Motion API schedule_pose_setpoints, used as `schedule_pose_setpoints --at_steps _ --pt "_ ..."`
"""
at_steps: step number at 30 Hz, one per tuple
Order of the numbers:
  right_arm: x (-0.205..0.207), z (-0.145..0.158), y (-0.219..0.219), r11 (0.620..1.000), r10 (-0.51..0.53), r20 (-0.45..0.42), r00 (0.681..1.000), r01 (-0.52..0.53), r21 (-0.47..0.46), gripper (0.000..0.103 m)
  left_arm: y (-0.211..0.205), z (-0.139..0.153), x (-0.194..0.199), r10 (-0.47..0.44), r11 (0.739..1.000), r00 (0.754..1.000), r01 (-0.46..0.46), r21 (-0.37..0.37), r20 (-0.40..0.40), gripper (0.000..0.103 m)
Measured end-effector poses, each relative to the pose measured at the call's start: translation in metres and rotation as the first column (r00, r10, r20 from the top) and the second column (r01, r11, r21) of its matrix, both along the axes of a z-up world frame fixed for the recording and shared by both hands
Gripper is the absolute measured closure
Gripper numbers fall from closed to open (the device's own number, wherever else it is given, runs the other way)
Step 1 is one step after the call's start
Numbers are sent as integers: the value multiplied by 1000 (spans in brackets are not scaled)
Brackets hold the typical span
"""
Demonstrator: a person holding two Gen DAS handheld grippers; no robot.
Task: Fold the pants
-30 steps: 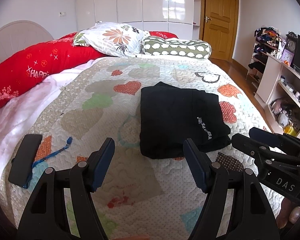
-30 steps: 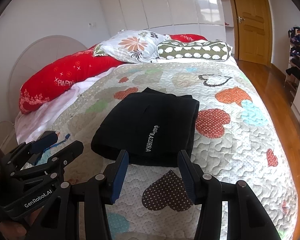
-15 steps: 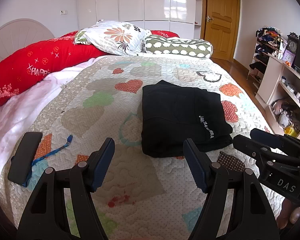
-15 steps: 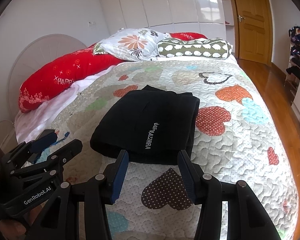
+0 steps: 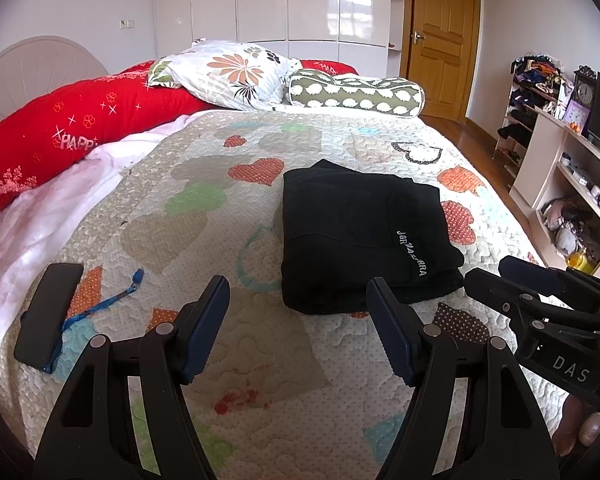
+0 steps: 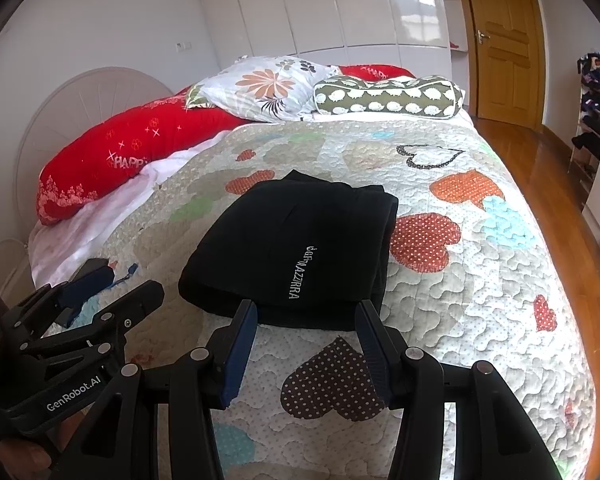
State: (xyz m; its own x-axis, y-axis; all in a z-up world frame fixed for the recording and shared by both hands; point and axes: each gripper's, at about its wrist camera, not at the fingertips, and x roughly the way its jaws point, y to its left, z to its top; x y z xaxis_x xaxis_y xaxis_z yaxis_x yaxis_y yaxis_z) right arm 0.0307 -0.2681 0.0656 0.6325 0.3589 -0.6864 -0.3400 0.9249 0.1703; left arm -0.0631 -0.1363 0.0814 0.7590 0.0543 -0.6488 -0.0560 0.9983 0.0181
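The black pants (image 5: 360, 236) lie folded into a compact rectangle with white lettering on the heart-patterned quilt (image 5: 204, 216); they also show in the right wrist view (image 6: 296, 248). My left gripper (image 5: 298, 292) is open and empty, held above the quilt just short of the pants' near edge. My right gripper (image 6: 306, 314) is open and empty, just short of the same near edge. The right gripper shows at the right of the left wrist view (image 5: 512, 276). The left gripper shows at the lower left of the right wrist view (image 6: 112, 284).
A black phone-like device (image 5: 48, 312) with a blue strap (image 5: 104, 304) lies on the quilt at the near left. A red pillow (image 5: 60, 136), a floral pillow (image 5: 228, 72) and a green bolster (image 5: 356, 94) sit at the bed's head. Shelves (image 5: 572, 176) stand at right.
Both grippers have drawn back and risen slightly from the folded pants, which lie still. Both stay open.
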Motion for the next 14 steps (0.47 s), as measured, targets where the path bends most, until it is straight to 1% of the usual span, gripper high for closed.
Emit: schedule_pose_setpoints --at_steps 9,14 --pt "0 -3 1 1000 -2 -5 1000 2 -2 53 -1 -2 -2 -3 1000 1000 3 -17 0 32" --pt "0 -3 0 1000 -3 -5 1000 3 -2 53 -3 -2 -5 -11 1000 1000 11 -4 10 32"
